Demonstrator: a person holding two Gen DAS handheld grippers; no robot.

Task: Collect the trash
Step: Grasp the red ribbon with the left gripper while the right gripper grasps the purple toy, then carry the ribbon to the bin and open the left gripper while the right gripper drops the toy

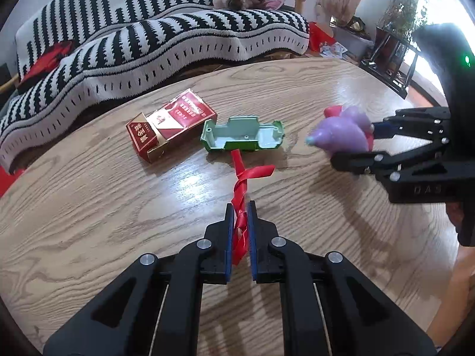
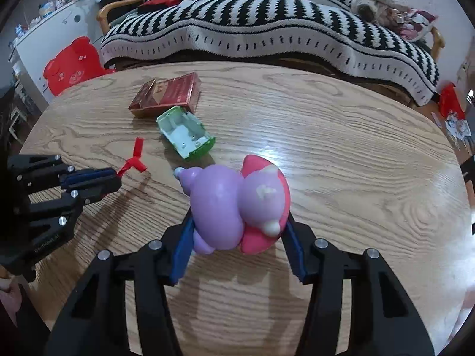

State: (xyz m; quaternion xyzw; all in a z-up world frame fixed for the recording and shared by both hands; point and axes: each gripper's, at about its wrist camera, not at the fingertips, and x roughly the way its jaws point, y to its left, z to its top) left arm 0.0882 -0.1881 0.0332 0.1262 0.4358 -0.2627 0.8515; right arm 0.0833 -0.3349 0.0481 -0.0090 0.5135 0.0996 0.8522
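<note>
My left gripper (image 1: 239, 207) is shut on a twisted red ribbon (image 1: 242, 184) and holds it just above the wooden table (image 1: 89, 207); it also shows in the right wrist view (image 2: 114, 178) with the ribbon (image 2: 135, 163) sticking out past its tips. My right gripper (image 2: 239, 225) is shut on a purple and pink toy (image 2: 234, 207) held over the table; it shows in the left wrist view (image 1: 354, 141) with the toy (image 1: 341, 132). A red cigarette pack (image 1: 169, 124) (image 2: 166, 95) and a green toy car shell (image 1: 243, 135) (image 2: 185, 136) lie on the table.
A sofa with a black and white striped blanket (image 1: 148, 38) (image 2: 267, 20) runs behind the table. A red bear-shaped stool (image 2: 71, 65) stands at the far left. Plants and a metal stand (image 1: 397, 44) are at the far right.
</note>
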